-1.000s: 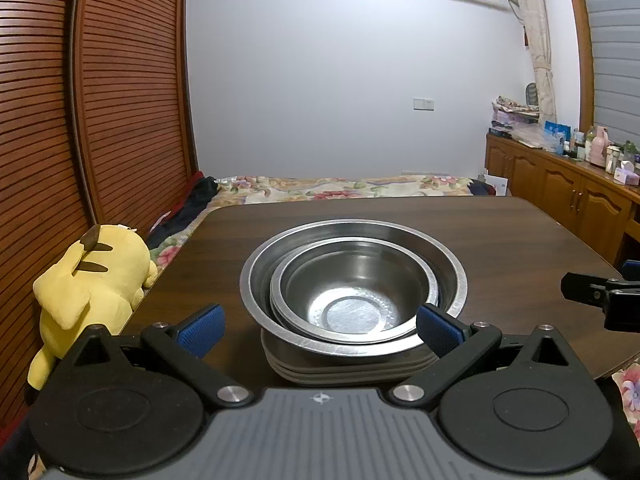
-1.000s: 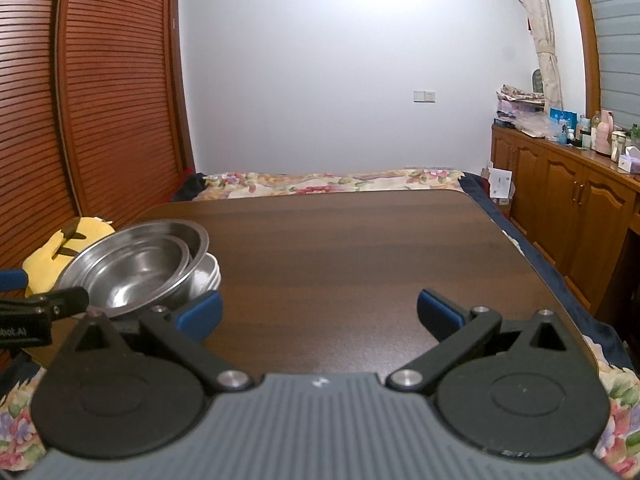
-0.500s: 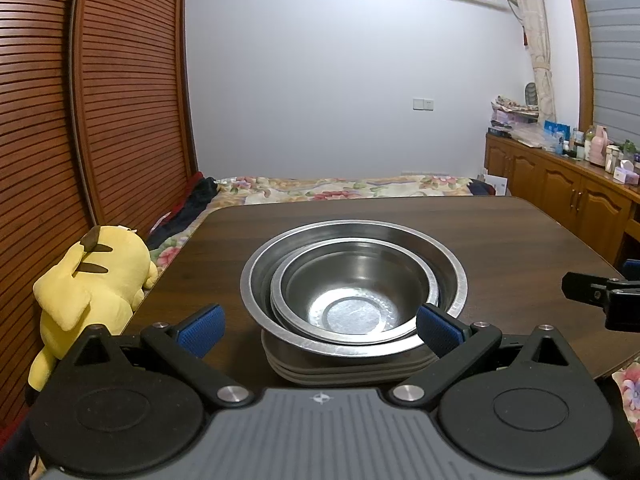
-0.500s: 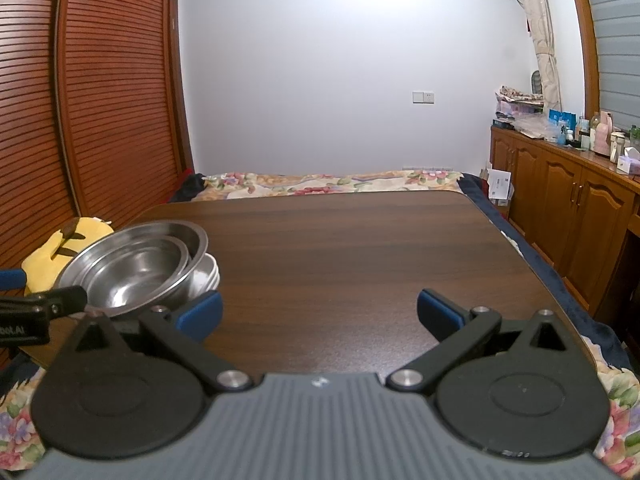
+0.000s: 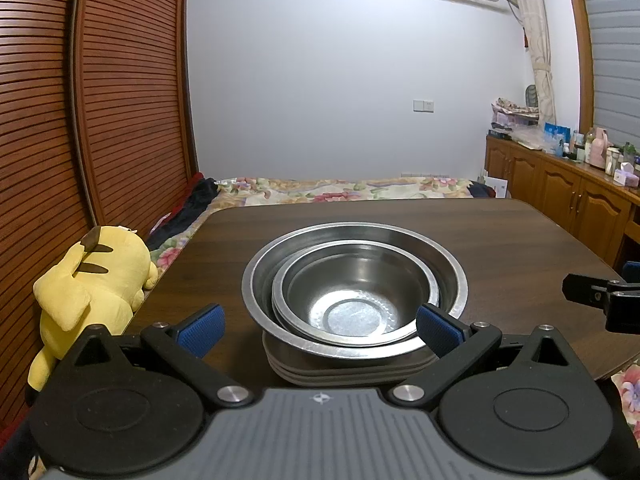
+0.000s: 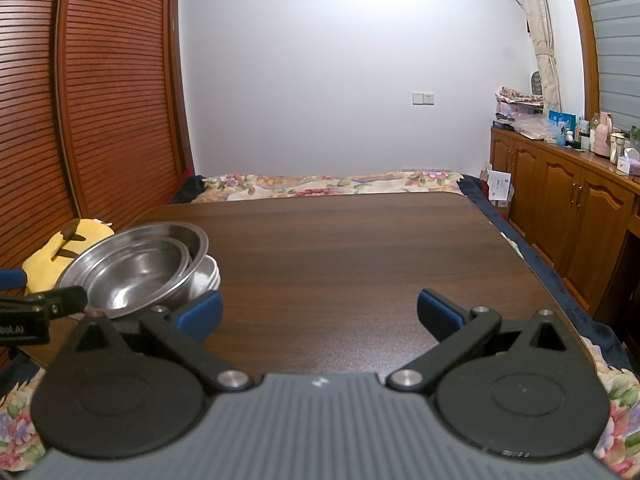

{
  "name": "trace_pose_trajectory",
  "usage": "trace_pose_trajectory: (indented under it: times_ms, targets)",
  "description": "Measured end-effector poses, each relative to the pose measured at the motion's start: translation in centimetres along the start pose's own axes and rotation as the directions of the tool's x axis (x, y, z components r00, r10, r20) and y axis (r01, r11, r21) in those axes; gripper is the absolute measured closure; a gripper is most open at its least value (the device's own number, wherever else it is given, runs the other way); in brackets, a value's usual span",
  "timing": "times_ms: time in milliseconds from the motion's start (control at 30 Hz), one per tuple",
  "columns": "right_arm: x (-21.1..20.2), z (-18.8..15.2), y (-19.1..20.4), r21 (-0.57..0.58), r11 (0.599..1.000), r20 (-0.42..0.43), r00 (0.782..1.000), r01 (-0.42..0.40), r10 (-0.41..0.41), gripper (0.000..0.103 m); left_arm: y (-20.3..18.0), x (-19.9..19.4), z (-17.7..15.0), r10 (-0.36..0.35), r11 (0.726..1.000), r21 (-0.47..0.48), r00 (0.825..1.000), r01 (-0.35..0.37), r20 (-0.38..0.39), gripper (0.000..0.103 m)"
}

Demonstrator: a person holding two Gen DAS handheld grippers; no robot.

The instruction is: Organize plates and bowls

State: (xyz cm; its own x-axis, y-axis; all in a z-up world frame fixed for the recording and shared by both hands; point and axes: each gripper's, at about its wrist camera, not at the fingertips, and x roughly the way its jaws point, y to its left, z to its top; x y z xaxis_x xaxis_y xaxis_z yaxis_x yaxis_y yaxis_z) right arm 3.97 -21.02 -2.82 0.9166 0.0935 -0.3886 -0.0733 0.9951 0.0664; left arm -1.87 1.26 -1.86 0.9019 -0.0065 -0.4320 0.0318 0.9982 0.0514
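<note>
A small steel bowl (image 5: 352, 300) sits nested in a larger steel bowl (image 5: 452, 268), on a stack of pale plates (image 5: 344, 372) on the dark wooden table (image 5: 500, 240). My left gripper (image 5: 318, 330) is open, its blue pads either side of the stack's near edge, not touching. The same stack shows at the left of the right wrist view, bowls (image 6: 136, 268) on plates (image 6: 208, 276). My right gripper (image 6: 320, 314) is open and empty above bare table (image 6: 360, 248), right of the stack.
A yellow plush toy (image 5: 92, 288) lies off the table's left edge. A bed with a floral cover (image 5: 340, 190) lies behind the table. Wooden cabinets (image 5: 568, 200) with bottles line the right wall. Slatted wooden doors (image 5: 100, 100) fill the left.
</note>
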Motion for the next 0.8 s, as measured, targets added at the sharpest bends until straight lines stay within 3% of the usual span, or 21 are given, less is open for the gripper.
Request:
trace_pose_trajectory:
  times_ms: [800]
  targets:
    - [-0.06, 0.05, -0.03, 0.0, 1.0, -0.001, 1.0, 0.0, 0.0, 0.0, -0.16, -0.26, 0.25, 0.002, 1.0, 0.005, 1.0, -0.002, 0.003, 0.0]
